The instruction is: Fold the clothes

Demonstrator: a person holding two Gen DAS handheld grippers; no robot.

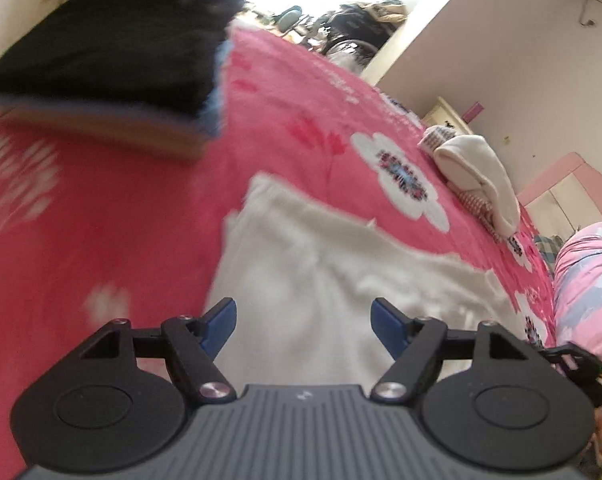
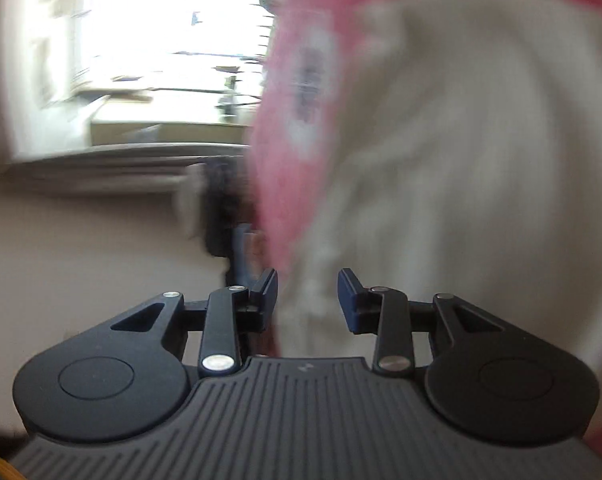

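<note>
Nearest us, our left gripper (image 1: 304, 330) gapes wide, empty, above a white garment (image 1: 321, 280) lying on the pink bedspread (image 1: 121, 208). Our right gripper (image 2: 308, 300), part open, grips nothing. Farther back sit folded clothes (image 1: 477, 176).

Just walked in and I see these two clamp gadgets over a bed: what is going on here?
A person is folding clothes on a bed, with a two-finger gripper in each hand. A white garment lies on the pink flowered blanket. The left gripper hangs open above it, with nothing between its fingers. The right gripper is open too, close to the same white cloth, though that view is blurred. A folded dark stack sits further back, and a cream garment lies by the bed's edge.
</note>
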